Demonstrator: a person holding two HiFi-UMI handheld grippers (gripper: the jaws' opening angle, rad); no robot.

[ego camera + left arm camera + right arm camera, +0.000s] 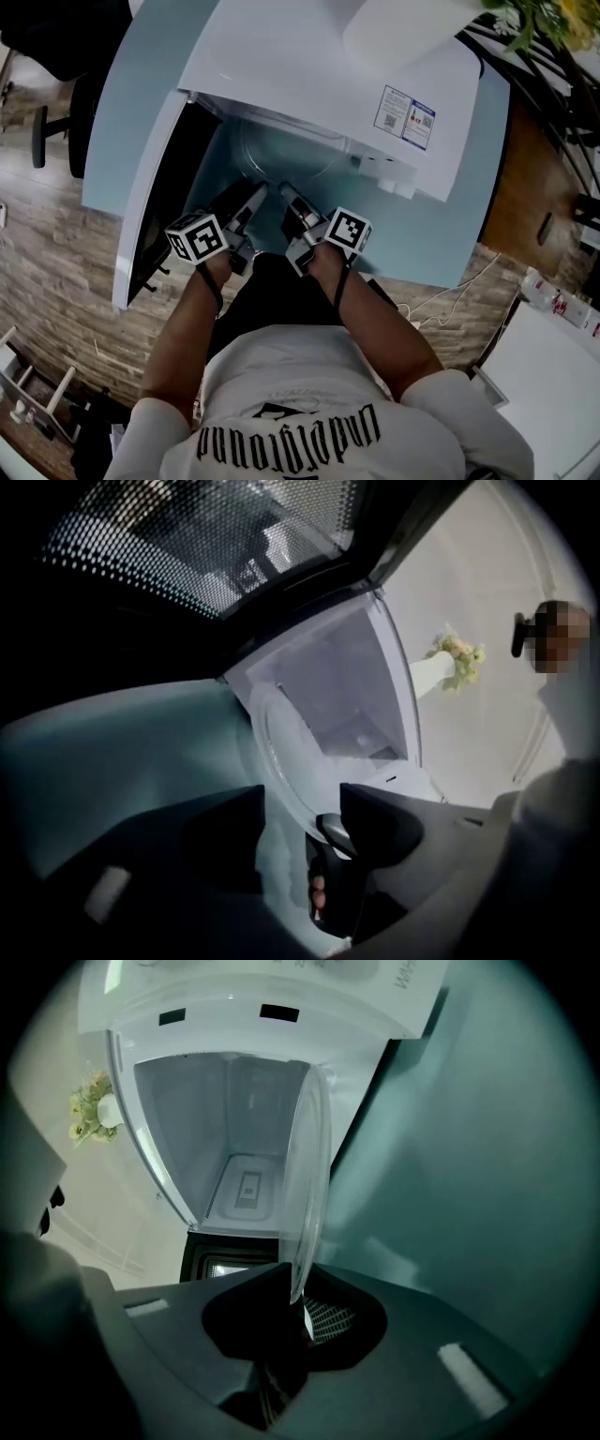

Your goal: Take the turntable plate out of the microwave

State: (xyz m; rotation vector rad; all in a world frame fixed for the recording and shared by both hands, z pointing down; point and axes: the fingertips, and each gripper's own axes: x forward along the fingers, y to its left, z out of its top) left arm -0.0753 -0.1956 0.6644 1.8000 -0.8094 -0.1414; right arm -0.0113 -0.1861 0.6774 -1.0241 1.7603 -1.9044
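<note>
Underfoot, pale wood-plank floor (56, 272); on it a matte, light-blue table (141, 112) bearing a boxy white microwave (319, 66). Dark door (169, 197) swung wide to the left, with fine perforated mesh in its window. Black office chair (47, 56) off at the far left, well apart. Smooth white vase (403, 28) of yellow flowers (457, 661) by the microwave's far right corner, near a small printed label (405, 114) on the casing. Open door flanking the cavity on the left, bare table in front.

Plate (305, 1176): clear glass, round and thin, with a slightly raised rim, sitting at the cavity's mouth with its near edge toward the table's front strip. Right gripper (295, 1302), matte black, clamped on that near rim. Left gripper (300, 799) just beside it, jaws spread wide and pressing on nothing, plate edge just ahead of them. Checkered marker cubes (197, 236) on both grippers, close together above a white printed shirt (300, 394).
</note>
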